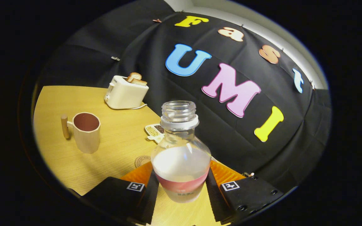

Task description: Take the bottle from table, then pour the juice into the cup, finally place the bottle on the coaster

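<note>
The bottle (pixel 181 157) was seen clamped between the two fingers of the hand-held gripper (pixel 181 183), both of them pressed against its lower body at the label band. It was uncapped, partly filled with a pale liquid, and the whole scene appeared tilted, so the bottle seemed to be carried above the bench (pixel 115 147) rather than stood on it; whether its base was clear of the wood could not be told for certain.

The taking step was judged done, and the carry toward the cup (pixel 86 131) was judged to be in hand. The cup was found well apart from the bottle, beyond the left finger, upright, with its handle turned away from the bottle. A round coaster (pixel 142 161) was seen just beside the left finger, partly hidden. A toaster (pixel 125 93) with bread and a small dish (pixel 154 129) were placed farther back.

The next move was thought to call for the bottle's mouth to be brought over the cup's rim before any tipping.
</note>
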A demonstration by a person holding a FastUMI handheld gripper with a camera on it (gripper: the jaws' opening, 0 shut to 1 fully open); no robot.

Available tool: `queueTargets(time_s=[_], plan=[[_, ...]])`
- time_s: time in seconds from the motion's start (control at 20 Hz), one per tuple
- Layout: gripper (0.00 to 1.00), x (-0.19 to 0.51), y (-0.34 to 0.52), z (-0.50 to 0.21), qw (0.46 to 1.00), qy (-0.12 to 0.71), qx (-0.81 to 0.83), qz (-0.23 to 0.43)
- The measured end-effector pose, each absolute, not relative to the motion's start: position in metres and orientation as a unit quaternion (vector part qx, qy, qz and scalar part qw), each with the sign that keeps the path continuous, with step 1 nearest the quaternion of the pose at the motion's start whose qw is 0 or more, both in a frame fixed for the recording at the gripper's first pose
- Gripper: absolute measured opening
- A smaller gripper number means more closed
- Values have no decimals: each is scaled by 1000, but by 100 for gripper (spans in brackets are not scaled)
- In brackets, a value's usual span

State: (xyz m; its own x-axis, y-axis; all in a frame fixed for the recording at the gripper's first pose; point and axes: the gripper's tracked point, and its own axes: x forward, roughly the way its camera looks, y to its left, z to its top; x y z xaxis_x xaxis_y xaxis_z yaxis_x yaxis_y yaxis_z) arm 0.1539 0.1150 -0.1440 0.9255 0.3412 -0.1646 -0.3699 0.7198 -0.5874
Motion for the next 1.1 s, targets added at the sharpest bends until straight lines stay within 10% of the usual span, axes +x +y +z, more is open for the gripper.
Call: queueTargets(time_s=[1.1], plan=[[73,171,233,-169,767,-40,-602,218]])
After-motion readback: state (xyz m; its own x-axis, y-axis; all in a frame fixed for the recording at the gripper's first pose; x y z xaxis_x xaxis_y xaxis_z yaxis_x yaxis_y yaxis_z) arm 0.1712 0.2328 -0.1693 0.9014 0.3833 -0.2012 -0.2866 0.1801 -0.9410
